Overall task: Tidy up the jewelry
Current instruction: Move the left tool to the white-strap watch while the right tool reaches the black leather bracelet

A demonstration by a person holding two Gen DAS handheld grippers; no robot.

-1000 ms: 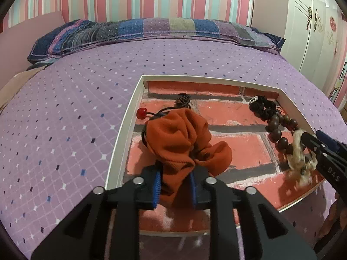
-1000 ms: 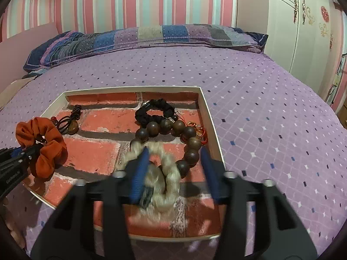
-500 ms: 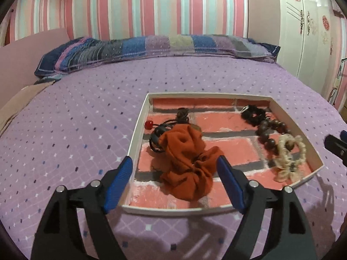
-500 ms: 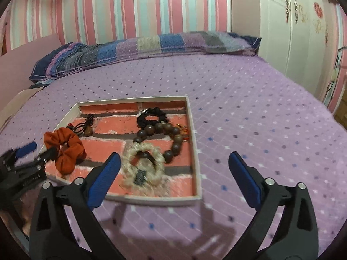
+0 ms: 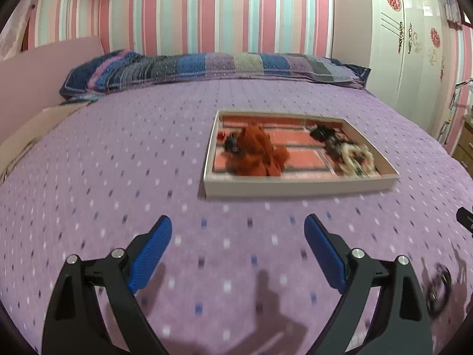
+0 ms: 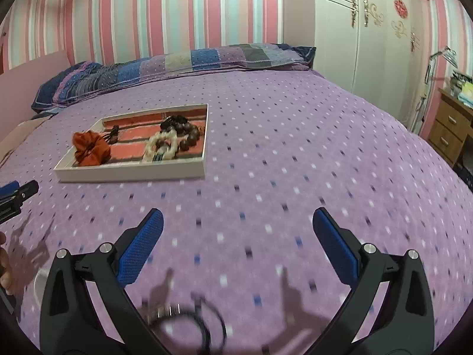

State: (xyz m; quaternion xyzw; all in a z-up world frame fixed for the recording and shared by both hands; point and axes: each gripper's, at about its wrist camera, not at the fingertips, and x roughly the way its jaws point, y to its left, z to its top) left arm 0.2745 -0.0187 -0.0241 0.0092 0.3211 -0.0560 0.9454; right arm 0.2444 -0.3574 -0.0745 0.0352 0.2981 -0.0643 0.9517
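A shallow white tray (image 5: 295, 188) with a brick-pattern floor lies on the purple bedspread, also in the right wrist view (image 6: 130, 174). In it lie an orange scrunchie (image 5: 257, 152) (image 6: 90, 148), a cream scrunchie (image 5: 356, 158) (image 6: 162, 148), a dark wooden bead bracelet (image 6: 189, 136) and dark hair ties (image 5: 232, 145). My left gripper (image 5: 238, 251) is open and empty, well short of the tray. My right gripper (image 6: 238, 242) is open and empty over the bedspread. A dark bracelet with a metal piece (image 6: 189, 322) lies on the bed below the right gripper and shows in the left wrist view (image 5: 439, 285).
A striped pillow (image 5: 207, 66) lies at the head of the bed against the striped wall. A white wardrobe (image 6: 369, 38) and a wooden nightstand (image 6: 449, 124) stand to the right. The left gripper's tip shows in the right wrist view (image 6: 17, 195).
Both grippers let go of their scrunchies in the tray, opened wide, and pulled back and up away from the tray. The scrunchies stay in the tray.
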